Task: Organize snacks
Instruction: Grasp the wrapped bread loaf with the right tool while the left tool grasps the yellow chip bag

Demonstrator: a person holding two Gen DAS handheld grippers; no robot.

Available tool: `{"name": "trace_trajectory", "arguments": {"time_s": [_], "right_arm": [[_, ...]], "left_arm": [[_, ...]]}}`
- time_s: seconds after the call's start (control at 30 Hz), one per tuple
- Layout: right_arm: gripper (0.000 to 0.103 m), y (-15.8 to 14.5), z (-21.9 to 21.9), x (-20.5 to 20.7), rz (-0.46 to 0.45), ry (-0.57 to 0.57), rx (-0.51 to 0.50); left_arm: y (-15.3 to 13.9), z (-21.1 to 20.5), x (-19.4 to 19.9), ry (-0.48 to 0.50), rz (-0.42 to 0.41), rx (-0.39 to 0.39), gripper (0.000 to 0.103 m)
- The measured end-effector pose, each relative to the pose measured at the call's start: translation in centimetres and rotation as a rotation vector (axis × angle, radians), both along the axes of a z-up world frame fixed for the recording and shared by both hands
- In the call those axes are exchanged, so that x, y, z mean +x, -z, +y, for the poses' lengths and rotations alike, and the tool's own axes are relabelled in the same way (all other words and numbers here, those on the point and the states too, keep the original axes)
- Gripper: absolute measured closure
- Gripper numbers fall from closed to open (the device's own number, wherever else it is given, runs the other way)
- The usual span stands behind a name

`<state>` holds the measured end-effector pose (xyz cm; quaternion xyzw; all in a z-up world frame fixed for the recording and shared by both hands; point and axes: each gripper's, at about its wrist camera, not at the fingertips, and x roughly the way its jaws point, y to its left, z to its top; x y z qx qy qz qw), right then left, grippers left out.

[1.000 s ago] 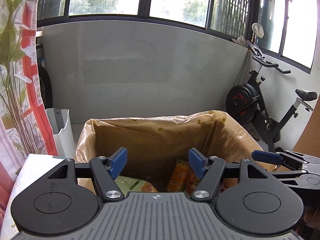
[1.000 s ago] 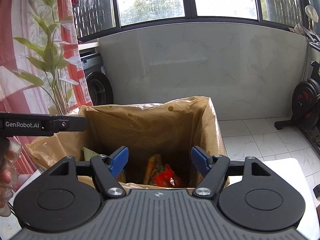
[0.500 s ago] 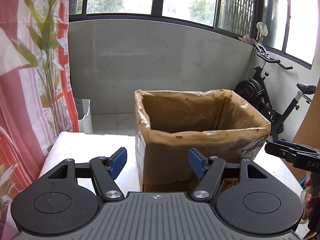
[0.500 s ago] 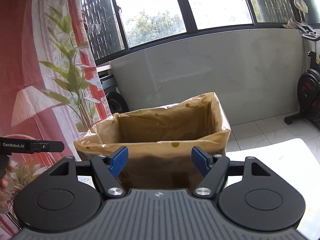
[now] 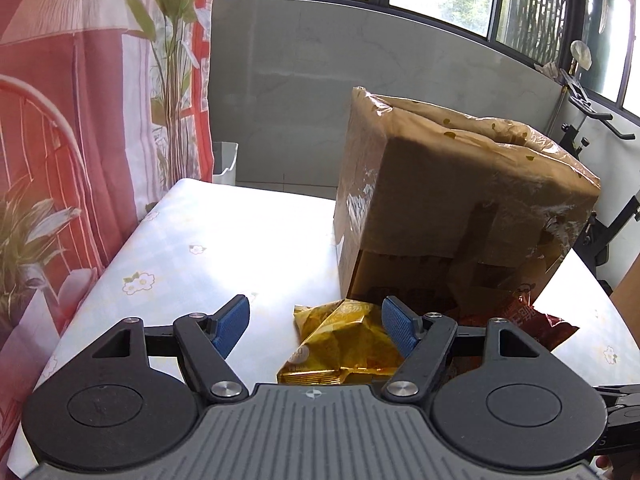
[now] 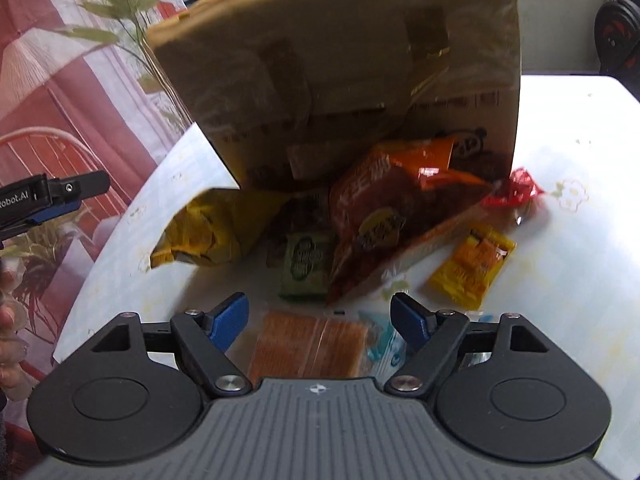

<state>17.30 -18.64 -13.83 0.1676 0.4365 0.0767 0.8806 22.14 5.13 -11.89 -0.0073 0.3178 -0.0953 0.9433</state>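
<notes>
A cardboard box lined with brown plastic point(image 5: 460, 200) stands on the white table; it also shows in the right wrist view point(image 6: 340, 60). Snack packs lie in front of it: a gold pack point(image 5: 344, 344), a red pack point(image 5: 528, 320), a big orange bag point(image 6: 392, 212), a yellow bag point(image 6: 208, 232), a green pack point(image 6: 306, 264), a small yellow pack point(image 6: 472, 268), a red wrapper point(image 6: 516, 192) and an orange cracker pack point(image 6: 308, 344). My left gripper point(image 5: 314, 326) is open over the gold pack. My right gripper point(image 6: 320, 320) is open above the cracker pack. Both are empty.
The white flowered tablecloth point(image 5: 200, 248) has a red curtain point(image 5: 60, 140) along its left edge. A white bin point(image 5: 226, 160) stands on the floor behind the table. An exercise bike point(image 5: 600, 184) stands at the far right. The left gripper's tip point(image 6: 56, 196) shows in the right wrist view.
Both grippers pulled back from above the box and dropped low. I no longer look into the box; the packs lying on the table in front of it have come into view.
</notes>
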Motion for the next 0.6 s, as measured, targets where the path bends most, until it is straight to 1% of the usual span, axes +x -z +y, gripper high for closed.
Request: {"name": "trace_trajectory", "arguments": {"time_s": [0.07, 0.13, 0.23, 0.33, 0.4, 0.53, 0.6], "right_arm": [[0.022, 0.6, 1.0, -0.4, 0.029, -0.011, -0.038], [0.019, 0.9, 1.7, -0.7, 0.047, -0.021, -0.078], [0.019, 1.3, 2.8, -1.0, 0.081, -0.032, -0.11], [0.019, 1.4, 3.7, -0.9, 0.089, -0.057, -0.144], [0.016, 1.8, 4.5, -0.7, 0.097, -0.076, -0.181], [0.014, 2.8, 5.6, 0.0, 0.126, -0.102, -0.233], [0.014, 3.0, 5.8, 0.0, 0.107, -0.116, -0.246]], "left_arm": [[0.4, 0.2, -0.5, 0.001, -0.006, 0.011, 0.027], [0.9, 0.3, -1.0, 0.001, -0.012, 0.016, 0.026], [1.4, 0.5, -1.2, -0.002, -0.007, 0.001, 0.025], [2.0, 0.8, -1.6, -0.019, -0.008, -0.017, 0.025], [2.4, 0.8, -1.9, -0.031, -0.009, -0.023, 0.025], [3.2, 0.8, -2.4, -0.044, 0.007, -0.031, 0.025], [3.6, 0.8, -2.2, -0.048, 0.024, -0.031, 0.025]]}}
